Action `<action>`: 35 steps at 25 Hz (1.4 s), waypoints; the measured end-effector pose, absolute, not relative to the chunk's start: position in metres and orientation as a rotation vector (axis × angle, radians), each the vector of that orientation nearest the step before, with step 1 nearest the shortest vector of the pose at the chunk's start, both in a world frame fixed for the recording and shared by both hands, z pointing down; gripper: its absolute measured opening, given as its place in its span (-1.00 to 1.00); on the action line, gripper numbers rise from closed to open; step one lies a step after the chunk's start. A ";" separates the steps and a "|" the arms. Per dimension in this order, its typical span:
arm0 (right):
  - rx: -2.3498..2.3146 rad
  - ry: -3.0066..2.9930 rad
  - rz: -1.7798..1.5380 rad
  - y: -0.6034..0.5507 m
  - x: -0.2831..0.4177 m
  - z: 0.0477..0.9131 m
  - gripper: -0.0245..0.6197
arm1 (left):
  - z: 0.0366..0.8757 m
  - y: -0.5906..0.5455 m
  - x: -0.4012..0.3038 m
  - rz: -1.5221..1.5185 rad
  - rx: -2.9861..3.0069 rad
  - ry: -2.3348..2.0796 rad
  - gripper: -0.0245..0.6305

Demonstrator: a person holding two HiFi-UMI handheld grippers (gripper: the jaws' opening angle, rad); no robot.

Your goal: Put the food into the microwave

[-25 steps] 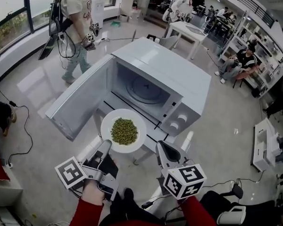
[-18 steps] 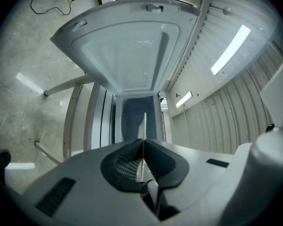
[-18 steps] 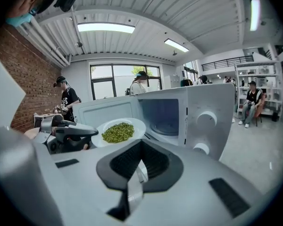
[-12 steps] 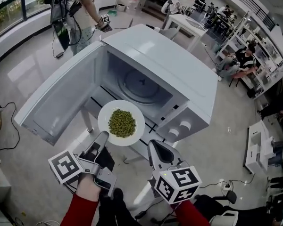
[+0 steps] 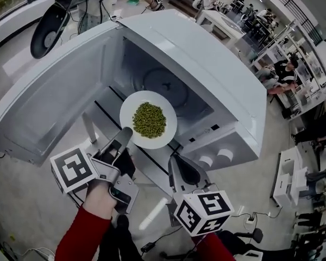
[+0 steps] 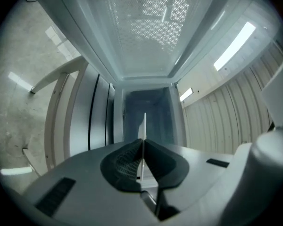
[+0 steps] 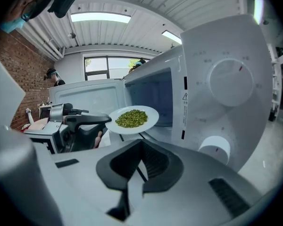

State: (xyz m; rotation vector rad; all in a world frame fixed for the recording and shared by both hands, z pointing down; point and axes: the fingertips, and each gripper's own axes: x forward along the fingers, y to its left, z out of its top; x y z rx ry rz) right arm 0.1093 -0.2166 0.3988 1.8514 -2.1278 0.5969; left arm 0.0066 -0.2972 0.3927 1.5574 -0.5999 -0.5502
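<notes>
A white plate (image 5: 169,130) with a heap of green peas (image 5: 149,119) hangs in front of the open microwave (image 5: 206,64), just before its cavity and glass turntable (image 5: 165,87). My left gripper (image 5: 126,132) is shut on the plate's near rim. In the left gripper view the plate (image 6: 143,125) shows edge-on between the left gripper (image 6: 142,150) pads, with the cavity ahead. My right gripper (image 5: 178,167) is shut and empty, below the control panel. The right gripper view shows the right gripper (image 7: 138,167), the plate (image 7: 150,117), the peas (image 7: 131,117) and the left gripper (image 7: 87,122).
The microwave door (image 5: 49,102) swings out to the left. Two round knobs (image 5: 224,155) sit on the front panel at right, also in the right gripper view (image 7: 231,81). Beyond stand a white table (image 5: 220,23), people, and shelving (image 5: 307,64).
Both grippers have moved forward toward the microwave. The plate of peas has come from in front of the door sill to the mouth of the cavity.
</notes>
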 end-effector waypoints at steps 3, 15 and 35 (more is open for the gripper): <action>1.846 -2.111 0.622 -0.228 0.108 0.408 -0.88 | 0.397 -0.317 0.010 -0.552 1.562 -0.604 -0.86; 1.809 -2.105 0.660 -0.272 0.116 0.427 -0.88 | 0.410 -0.387 0.046 -0.554 1.552 -0.630 -0.85; 1.766 -2.084 0.635 -0.287 0.102 0.425 -0.88 | 0.422 -0.425 0.082 -0.432 1.570 -0.666 -0.85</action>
